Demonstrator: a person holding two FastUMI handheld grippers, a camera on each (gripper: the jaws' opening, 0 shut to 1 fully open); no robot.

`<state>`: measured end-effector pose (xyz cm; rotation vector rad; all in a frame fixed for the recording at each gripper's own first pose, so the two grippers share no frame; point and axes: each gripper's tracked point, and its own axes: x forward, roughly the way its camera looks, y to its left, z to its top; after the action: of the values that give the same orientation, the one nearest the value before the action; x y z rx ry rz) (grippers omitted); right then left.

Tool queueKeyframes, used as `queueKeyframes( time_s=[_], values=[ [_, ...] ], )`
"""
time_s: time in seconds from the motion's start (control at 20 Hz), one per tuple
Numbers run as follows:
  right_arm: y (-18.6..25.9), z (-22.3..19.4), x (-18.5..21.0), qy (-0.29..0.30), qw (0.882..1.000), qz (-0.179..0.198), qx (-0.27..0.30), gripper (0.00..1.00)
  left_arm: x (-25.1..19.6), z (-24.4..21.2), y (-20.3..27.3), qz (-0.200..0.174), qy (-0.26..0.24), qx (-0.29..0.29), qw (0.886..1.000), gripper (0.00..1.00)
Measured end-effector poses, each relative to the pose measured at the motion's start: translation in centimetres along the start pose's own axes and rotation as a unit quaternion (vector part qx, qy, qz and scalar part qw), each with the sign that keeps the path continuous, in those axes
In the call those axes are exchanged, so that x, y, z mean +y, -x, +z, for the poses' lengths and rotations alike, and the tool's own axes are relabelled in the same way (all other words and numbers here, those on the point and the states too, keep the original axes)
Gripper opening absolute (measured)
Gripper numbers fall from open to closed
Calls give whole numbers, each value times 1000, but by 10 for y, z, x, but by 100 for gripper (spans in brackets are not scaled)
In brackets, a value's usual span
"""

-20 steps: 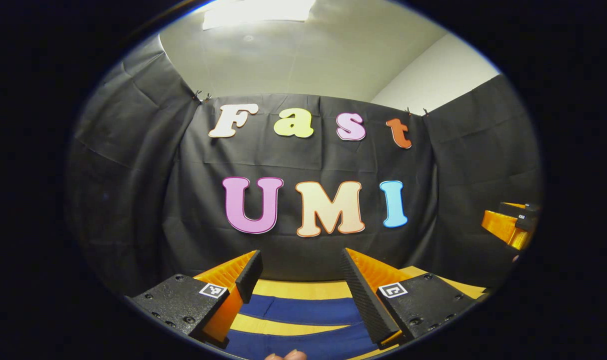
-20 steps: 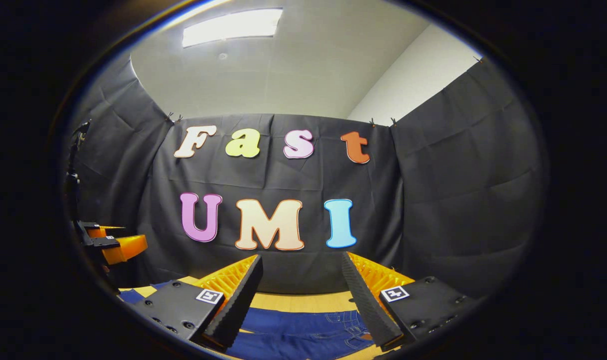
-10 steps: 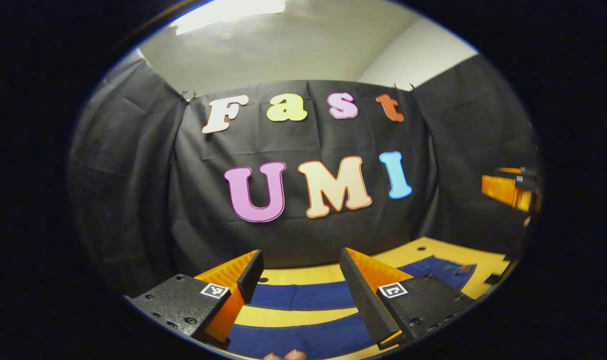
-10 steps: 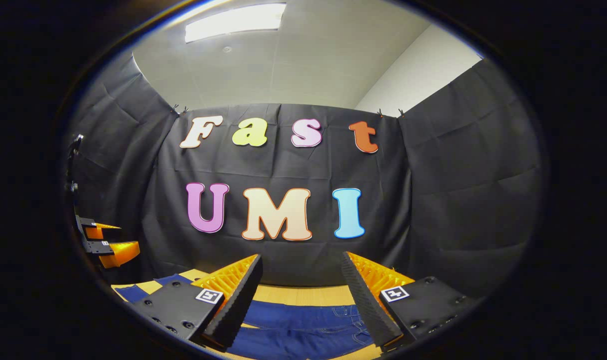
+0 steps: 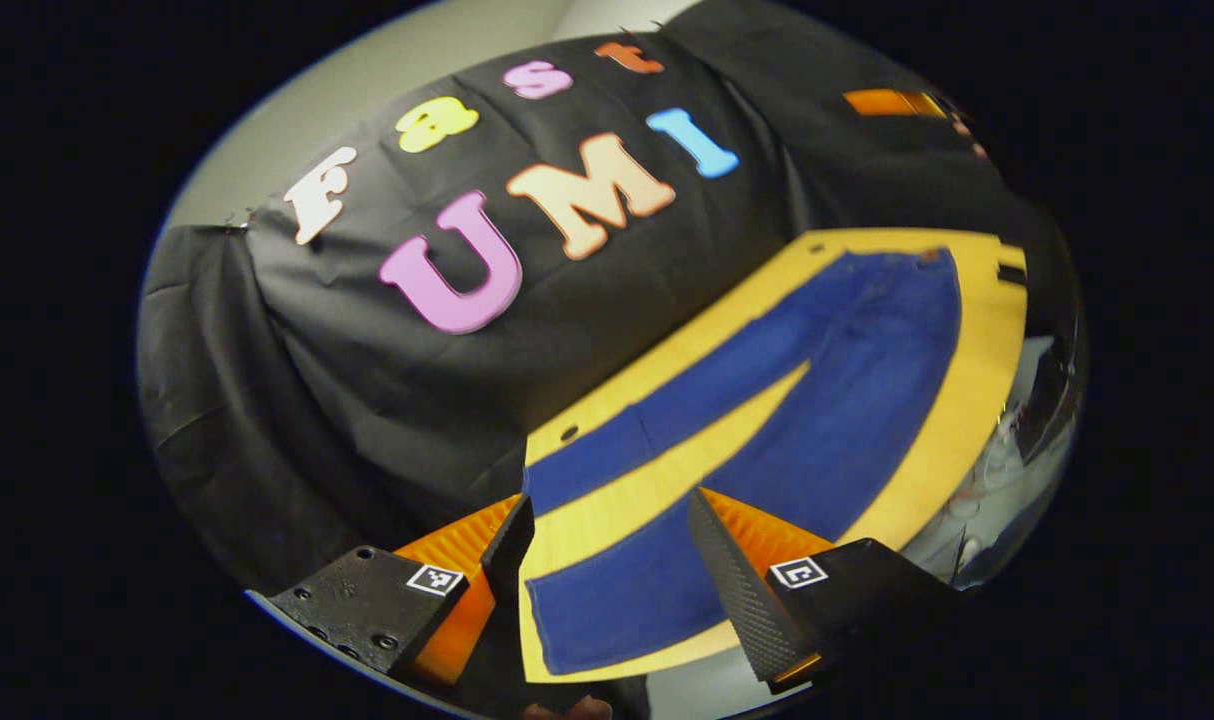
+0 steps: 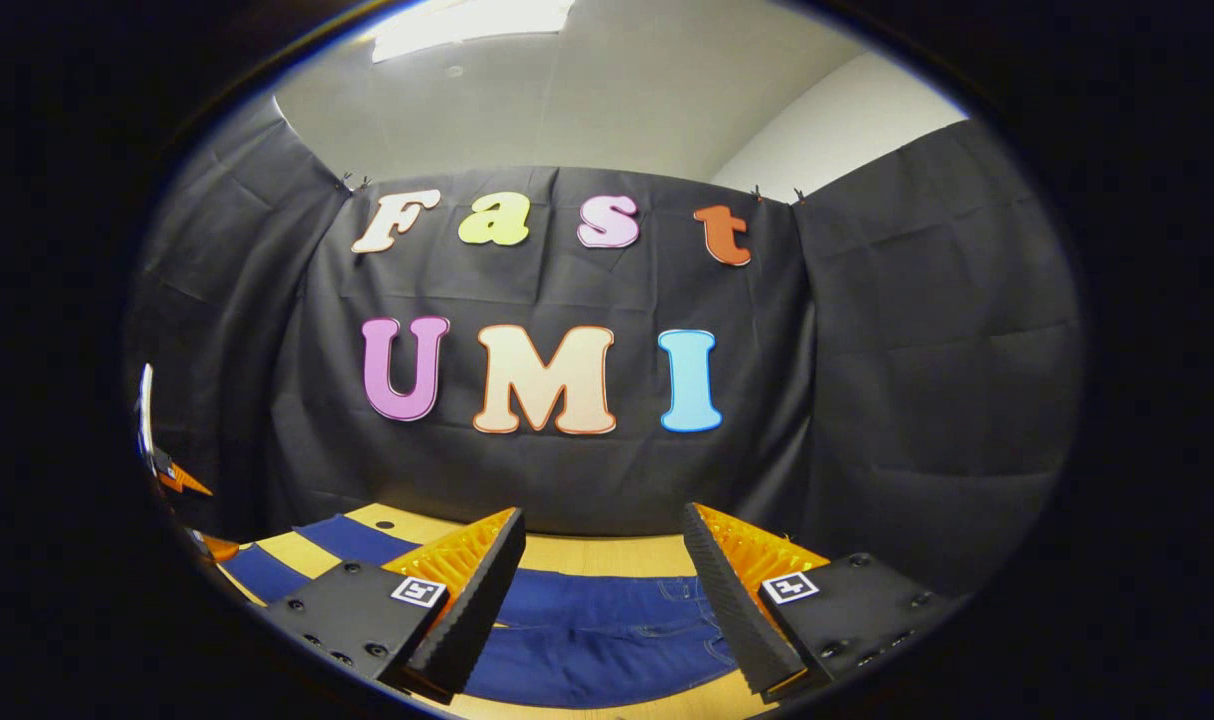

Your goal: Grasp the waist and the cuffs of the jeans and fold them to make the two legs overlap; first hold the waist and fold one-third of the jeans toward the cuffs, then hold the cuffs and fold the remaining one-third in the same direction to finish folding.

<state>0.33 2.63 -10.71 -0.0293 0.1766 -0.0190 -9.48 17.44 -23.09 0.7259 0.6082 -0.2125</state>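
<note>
Blue jeans (image 5: 817, 400) lie flat on the yellow table (image 5: 972, 370), their legs spread in a V. In the left gripper view the waist (image 5: 917, 275) is at the far right end. The near leg's cuff (image 5: 607, 610) lies just below my open left gripper (image 5: 607, 508), the far cuff (image 5: 567, 480) by the left finger. My right gripper (image 6: 602, 520) is open and hovers above the waist end of the jeans (image 6: 607, 640), touching nothing. It also shows far off as the other gripper (image 5: 887, 101).
The black cloth wall (image 6: 567, 470) closes the table's far side. A small dark hole (image 5: 568, 434) marks the tabletop near the far cuff. The table's near edge (image 5: 927, 500) drops to pale clutter (image 5: 1007, 450). The left gripper (image 6: 179, 480) shows at the left edge.
The left gripper has tipped down and rolled, so the whole jeans have come into its view with the near cuff under its fingers. The right gripper has tipped down slightly. Both stay open.
</note>
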Motion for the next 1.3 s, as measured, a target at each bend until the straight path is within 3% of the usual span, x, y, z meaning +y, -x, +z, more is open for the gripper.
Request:
queueKeyframes(
  time_s=[0.3,0.6,0.7,0.75,1.1,1.2,1.3],
  values=[
    [1,-15,6,23,1000,-7,16,99,-19,-96,-17,-40,-94,90,991,96],
    [2,-23,-6,48,998,-25,29,99,-37,-158,-36,-93,-175,157,968,96],
    [3,-25,-10,49,998,-33,33,99,-39,-164,-40,-103,-195,159,962,96],
    [3,-24,-12,51,997,-38,33,99,-39,-165,-43,-107,-203,156,961,90],
    [3,-29,-18,53,996,-54,35,99,-33,-154,-76,-114,-225,139,958,87],
    [4,-29,-18,53,996,-55,34,99,-38,-157,-84,-139,-223,154,953,81],
    [3,-29,-20,53,997,-55,32,99,-51,-164,-85,-170,-220,168,946,56]
  ],
)
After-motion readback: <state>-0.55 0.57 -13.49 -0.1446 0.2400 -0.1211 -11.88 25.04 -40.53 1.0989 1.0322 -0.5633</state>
